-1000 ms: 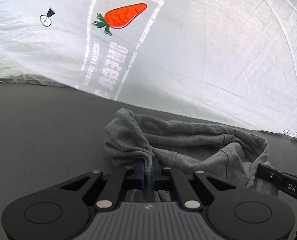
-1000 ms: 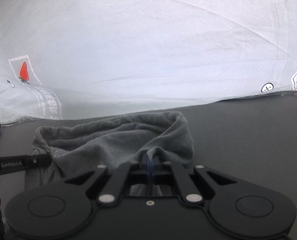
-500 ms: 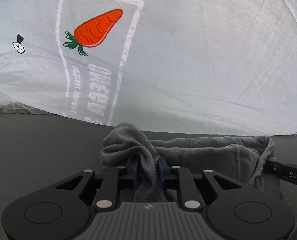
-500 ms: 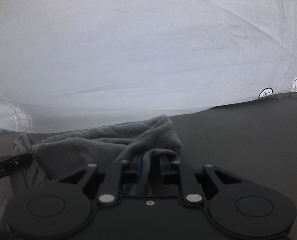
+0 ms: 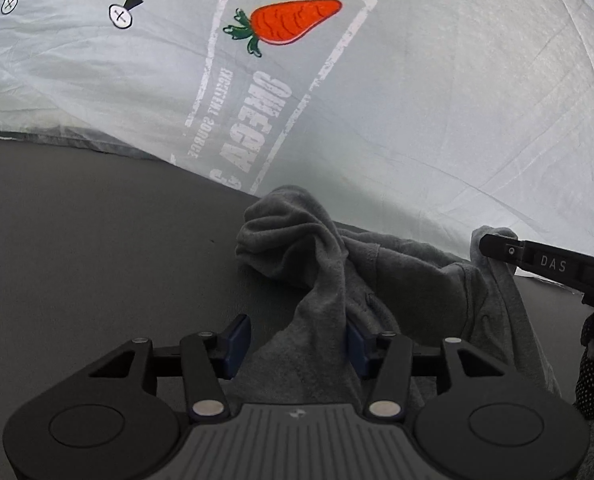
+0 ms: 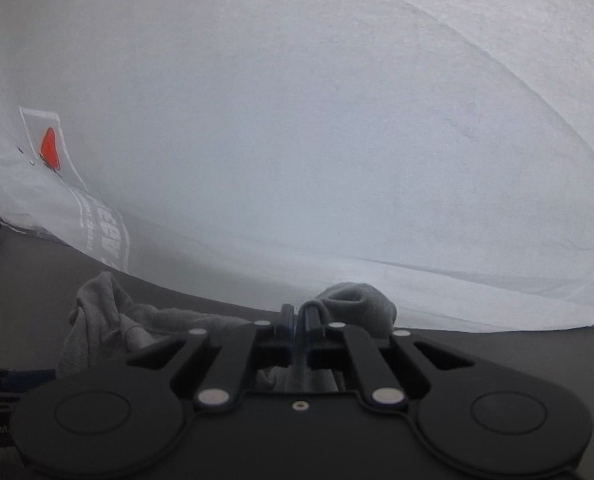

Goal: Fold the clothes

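A grey garment (image 5: 397,280) lies bunched on the dark grey table (image 5: 97,260). My left gripper (image 5: 297,342) is open, its blue pads wide apart, with a ridge of the grey cloth lying loose between them. My right gripper (image 6: 297,320) is shut on a fold of the same grey garment (image 6: 353,304), whose other end (image 6: 97,312) sags at the left. The right gripper's finger (image 5: 537,260) shows at the right of the left wrist view, with cloth at its tip.
A large white cloth (image 5: 417,100) with an orange carrot print (image 5: 293,20) and grey lettering covers the far part of the table, also in the right wrist view (image 6: 337,140). Bare dark table lies left of the garment.
My left gripper has opened wide and let go of the grey cloth. My right gripper, slightly open half a second ago, has shut on its fold again.
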`<state>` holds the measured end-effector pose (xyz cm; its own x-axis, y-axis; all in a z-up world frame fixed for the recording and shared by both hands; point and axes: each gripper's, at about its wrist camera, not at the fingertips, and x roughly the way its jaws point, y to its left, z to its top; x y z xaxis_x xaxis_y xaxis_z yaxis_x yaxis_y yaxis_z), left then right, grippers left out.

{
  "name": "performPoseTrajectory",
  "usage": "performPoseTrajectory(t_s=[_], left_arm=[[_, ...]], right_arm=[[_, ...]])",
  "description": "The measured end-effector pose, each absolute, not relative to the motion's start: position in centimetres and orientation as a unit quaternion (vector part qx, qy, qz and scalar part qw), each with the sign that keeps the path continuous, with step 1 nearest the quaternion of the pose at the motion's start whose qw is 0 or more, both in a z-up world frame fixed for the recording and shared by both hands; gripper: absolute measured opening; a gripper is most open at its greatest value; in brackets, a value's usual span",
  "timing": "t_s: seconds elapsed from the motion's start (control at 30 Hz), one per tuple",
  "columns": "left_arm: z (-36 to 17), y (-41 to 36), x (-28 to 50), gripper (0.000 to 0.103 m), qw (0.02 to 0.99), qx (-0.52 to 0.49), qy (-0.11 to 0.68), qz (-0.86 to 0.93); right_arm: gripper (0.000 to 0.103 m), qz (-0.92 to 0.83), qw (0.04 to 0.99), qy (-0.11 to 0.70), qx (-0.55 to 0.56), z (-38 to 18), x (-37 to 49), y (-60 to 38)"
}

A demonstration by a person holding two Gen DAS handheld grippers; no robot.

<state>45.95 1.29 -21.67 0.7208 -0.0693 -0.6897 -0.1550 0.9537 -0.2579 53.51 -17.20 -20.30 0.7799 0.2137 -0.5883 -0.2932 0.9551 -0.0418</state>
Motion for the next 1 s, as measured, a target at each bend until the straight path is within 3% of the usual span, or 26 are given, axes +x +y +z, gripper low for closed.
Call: performPoseTrajectory(t_s=[0.17, 0.23, 0.33, 0.43, 0.63, 0.67, 0.73, 0.8, 0.9, 1.0], left_arm=[[-22.3, 0.8, 44.9, 0.060, 0.930, -0.138, 0.341, 0.015], [-22.7, 0.1, 44.5, 0.070, 0.938, -0.122, 0.324, 0.007], [-22.8, -1.0, 44.3, 0.077, 0.943, -0.093, 0.318, 0.009], [-22.8, -0.8, 44.5, 0.083, 0.943, -0.102, 0.316, -0.002], [-22.9, -0.8, 44.7, 0.093, 0.942, -0.106, 0.317, -0.020], [-23.0, -0.9, 44.7, 0.094, 0.942, -0.103, 0.318, -0.021], [-23.0, -1.0, 44.7, 0.095, 0.942, -0.103, 0.319, -0.024], [-23.0, -0.7, 44.7, 0.095, 0.942, -0.112, 0.316, -0.026], [-23.1, -0.5, 44.6, 0.095, 0.942, -0.119, 0.313, -0.028], [-23.0, -0.6, 44.6, 0.096, 0.942, -0.120, 0.313, -0.029]], right_arm=[[0.004, 0.025, 0.933, 0.342, -0.112, -21.5, 53.3, -19.5], [0.007, -0.021, 0.922, 0.365, -0.129, -22.6, 53.1, -21.0], [0.007, -0.081, 0.907, 0.388, -0.142, -24.0, 52.7, -23.3], [0.008, -0.062, 0.925, 0.367, -0.071, -23.0, 52.2, -25.2], [0.013, 0.115, 0.939, 0.321, -0.040, -21.2, 53.5, -20.5], [0.016, 0.143, 0.936, 0.316, -0.053, -21.3, 53.8, -19.2], [0.034, 0.195, 0.928, 0.307, -0.081, -21.5, 54.5, -16.6], [0.037, 0.218, 0.916, 0.306, -0.141, -22.3, 55.0, -14.0], [0.051, 0.256, 0.893, 0.313, -0.196, -24.0, 54.4, -12.3], [0.052, 0.277, 0.882, 0.311, -0.219, -25.0, 53.3, -11.8]])
